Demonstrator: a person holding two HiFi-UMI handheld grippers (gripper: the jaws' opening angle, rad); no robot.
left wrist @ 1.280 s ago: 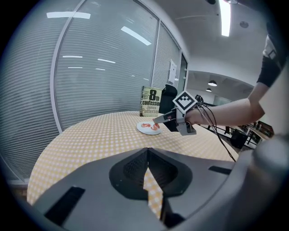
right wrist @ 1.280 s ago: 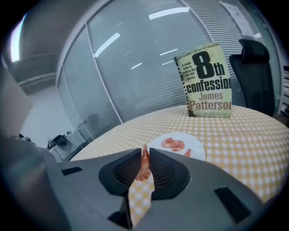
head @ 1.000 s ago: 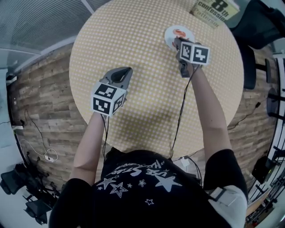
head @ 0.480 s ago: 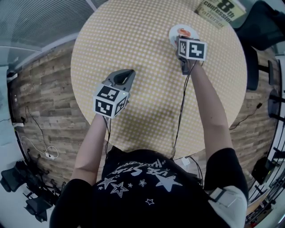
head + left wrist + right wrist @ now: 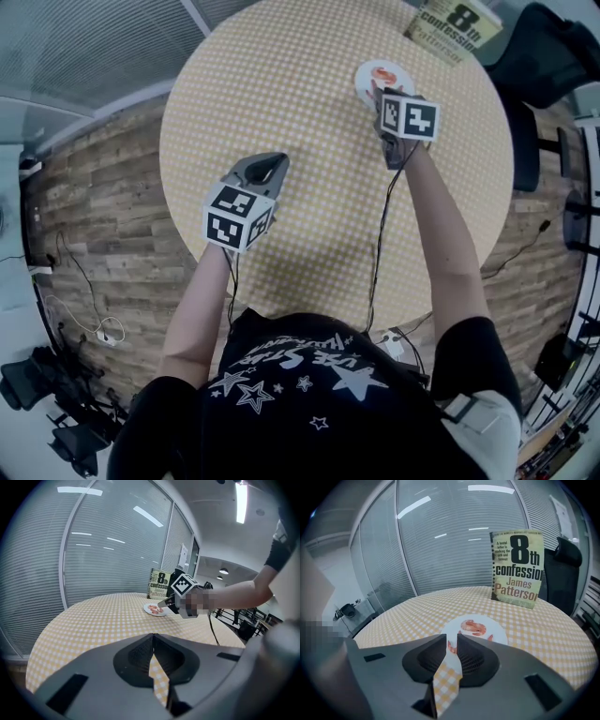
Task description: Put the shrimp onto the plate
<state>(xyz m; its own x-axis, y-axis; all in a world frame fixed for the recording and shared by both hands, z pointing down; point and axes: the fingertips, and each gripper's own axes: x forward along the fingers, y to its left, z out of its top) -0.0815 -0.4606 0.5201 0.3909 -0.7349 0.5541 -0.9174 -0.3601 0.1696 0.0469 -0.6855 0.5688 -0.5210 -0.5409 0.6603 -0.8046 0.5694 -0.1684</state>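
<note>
While holding the right hand-held gripper (image 5: 451, 639) narrowly parted at the plate's (image 5: 497, 626) near rim, avoid knocking it, spilling shrimp (image 5: 474, 627); left hand-held gripper (image 5: 153, 639) closed, well away.

Upper right of the right gripper view: a book (image 5: 517, 569) stands upright on the surface, its cover reading "8th confession" in large black type and "James Patterson" in red below. The small lines above the title are too fine to read. In the head view, the white lettering on the person's shirt (image 5: 298, 357) is not legible.
</note>
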